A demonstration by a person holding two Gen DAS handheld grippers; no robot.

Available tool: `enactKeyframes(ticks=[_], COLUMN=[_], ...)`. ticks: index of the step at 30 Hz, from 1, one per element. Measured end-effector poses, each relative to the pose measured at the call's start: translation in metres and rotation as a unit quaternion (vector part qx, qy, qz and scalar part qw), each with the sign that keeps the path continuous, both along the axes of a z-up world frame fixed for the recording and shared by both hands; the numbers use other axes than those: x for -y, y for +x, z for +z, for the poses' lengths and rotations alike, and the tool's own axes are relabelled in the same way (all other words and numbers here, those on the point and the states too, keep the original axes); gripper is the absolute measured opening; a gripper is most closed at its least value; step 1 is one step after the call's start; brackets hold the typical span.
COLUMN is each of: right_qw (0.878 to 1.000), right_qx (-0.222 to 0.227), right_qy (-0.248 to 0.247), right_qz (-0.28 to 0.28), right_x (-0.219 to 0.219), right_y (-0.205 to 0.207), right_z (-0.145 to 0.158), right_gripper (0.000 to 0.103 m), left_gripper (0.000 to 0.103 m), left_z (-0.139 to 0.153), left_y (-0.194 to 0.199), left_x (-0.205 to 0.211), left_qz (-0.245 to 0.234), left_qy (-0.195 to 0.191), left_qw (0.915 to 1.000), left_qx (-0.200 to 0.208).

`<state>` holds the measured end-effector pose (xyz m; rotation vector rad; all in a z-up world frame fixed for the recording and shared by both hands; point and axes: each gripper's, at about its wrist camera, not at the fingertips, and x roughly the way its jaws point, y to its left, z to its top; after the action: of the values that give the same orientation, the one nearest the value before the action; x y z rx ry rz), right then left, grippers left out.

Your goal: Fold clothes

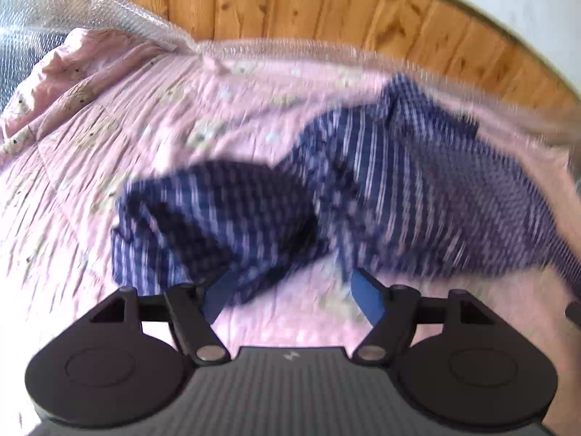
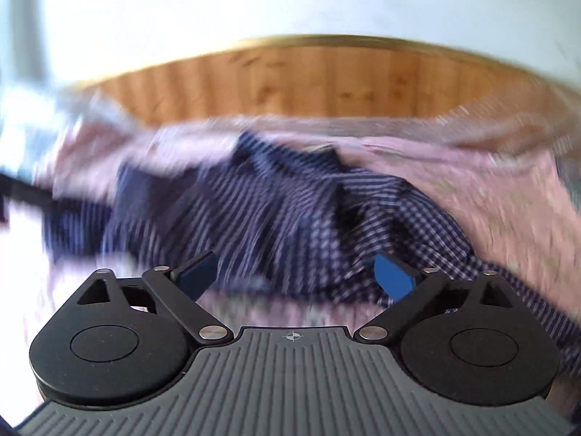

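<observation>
knotty wooden plank wall (image 1: 290, 3) runs behind a bed covered by a pink crinkled bedspread with small prints (image 1: 120, 123), and clear bubble wrap (image 1: 90, 7) bunches along the far edge where bedspread meets wall. crumpled on the bedspread lies a dark blue and white checked shirt (image 1: 381, 189), one lobe flopped toward the near left, the rest spreading right until the frame cuts it off. bare pink cloth lies wide to the left of it and in a strip just ahead of the left gripper (image 1: 290, 290), so there is room on that side. left gripper's blue pads (image 1: 366, 296) stand spread; the left pad overlaps the shirt's near hem, though blur hides whether it touches, and nothing is pinched. over on the right wrist view, everything smears with motion: the same shirt (image 2: 290, 218) fills the middle, pale wall above the planks. right gripper (image 2: 296, 278) stands spread wide, hovering at the shirt's near edge, gripping nothing. a dark streak at far left is too blurred to name.
</observation>
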<state>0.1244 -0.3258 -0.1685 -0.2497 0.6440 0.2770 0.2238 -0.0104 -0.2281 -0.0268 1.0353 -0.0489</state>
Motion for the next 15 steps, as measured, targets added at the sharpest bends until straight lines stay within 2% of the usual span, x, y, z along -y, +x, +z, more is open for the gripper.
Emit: enactKeyframes(ticks=[2, 4, 6, 8, 10, 11, 12, 13, 14, 15], right_qw=[0.993, 0.985, 0.98, 0.973, 0.963, 0.96, 0.956, 0.954, 0.952, 0.951], right_qx=[0.007, 0.028, 0.036, 0.039, 0.038, 0.032, 0.026, 0.016, 0.006, -0.001], right_qy=[-0.106, -0.164, -0.186, -0.214, -0.243, -0.251, -0.258, -0.261, -0.265, -0.267], right_qz=[0.043, 0.05, 0.056, 0.08, 0.109, 0.122, 0.134, 0.143, 0.151, 0.156], right_x=[-0.022, -0.031, -0.032, -0.032, -0.027, -0.023, -0.02, -0.016, -0.013, -0.009], right_y=[0.003, 0.013, 0.03, 0.054, 0.07, 0.078, 0.085, 0.091, 0.097, 0.101], right_z=[-0.026, -0.039, -0.044, -0.053, -0.062, -0.065, -0.068, -0.07, -0.071, -0.073], right_gripper=[0.097, 0.097, 0.097, 0.095, 0.089, 0.08, 0.074, 0.058, 0.039, 0.029], left_gripper=[0.072, 0.073, 0.073, 0.074, 0.076, 0.076, 0.076, 0.073, 0.054, 0.036], left_z=[-0.01, -0.017, -0.024, -0.033, -0.044, -0.049, -0.053, -0.057, -0.061, -0.062], left_y=[-0.007, -0.012, -0.009, -0.002, 0.01, 0.015, 0.02, 0.024, 0.029, 0.032], left_x=[0.03, 0.068, 0.095, 0.118, 0.133, 0.138, 0.139, 0.138, 0.138, 0.136], left_qz=[-0.07, -0.135, -0.179, -0.214, -0.246, -0.262, -0.28, -0.297, -0.313, -0.326], left_qy=[0.073, 0.169, 0.246, 0.311, 0.366, 0.386, 0.395, 0.4, 0.401, 0.398], left_qw=[0.9948, 0.9745, 0.946, 0.9115, 0.8769, 0.8605, 0.85, 0.8424, 0.8363, 0.8347], left_qx=[0.013, 0.059, 0.113, 0.162, 0.192, 0.203, 0.207, 0.206, 0.203, 0.196])
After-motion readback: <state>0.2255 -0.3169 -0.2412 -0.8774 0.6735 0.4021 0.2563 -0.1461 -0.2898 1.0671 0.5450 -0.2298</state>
